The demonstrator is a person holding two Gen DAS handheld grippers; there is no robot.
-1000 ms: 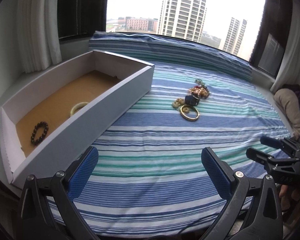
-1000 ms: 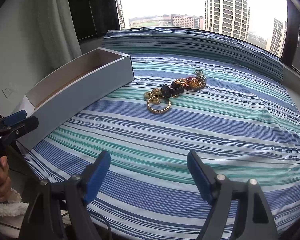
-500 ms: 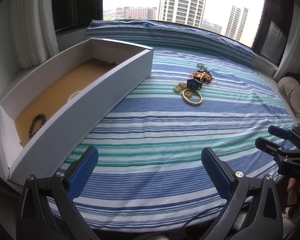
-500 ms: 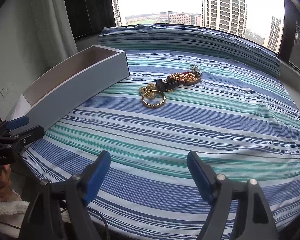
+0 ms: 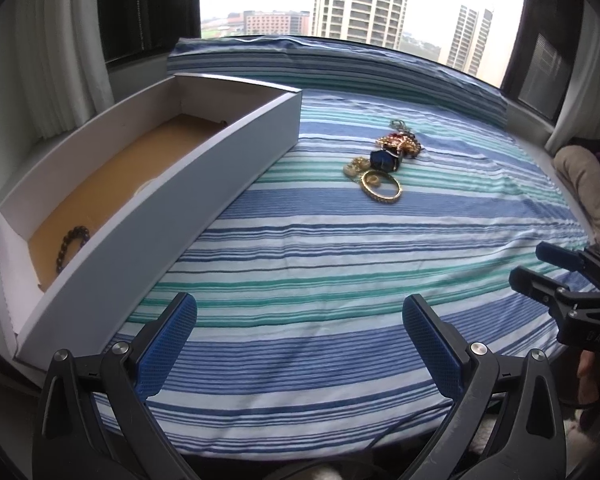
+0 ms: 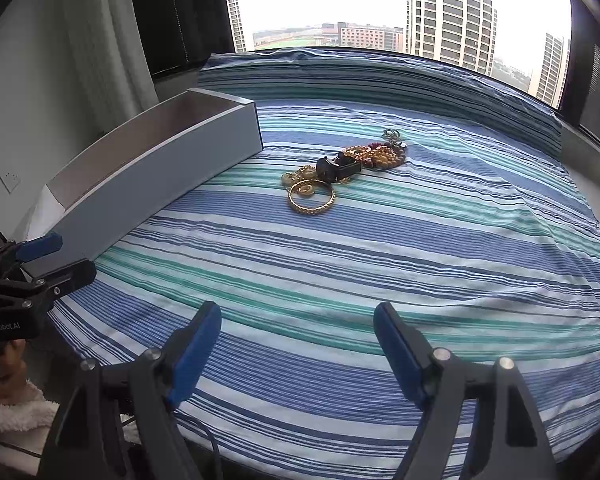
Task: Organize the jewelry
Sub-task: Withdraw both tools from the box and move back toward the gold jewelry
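Left hand-held gripper and right hand-held gripper, both spread wide and empty, above striped bed. Jewelry pile lies mid-bed; beaded bracelet inside white box.

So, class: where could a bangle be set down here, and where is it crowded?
Free: striped sheet between the grippers and the jewelry pile; box floor between bead bracelet and far end. Crowded: the pile itself.
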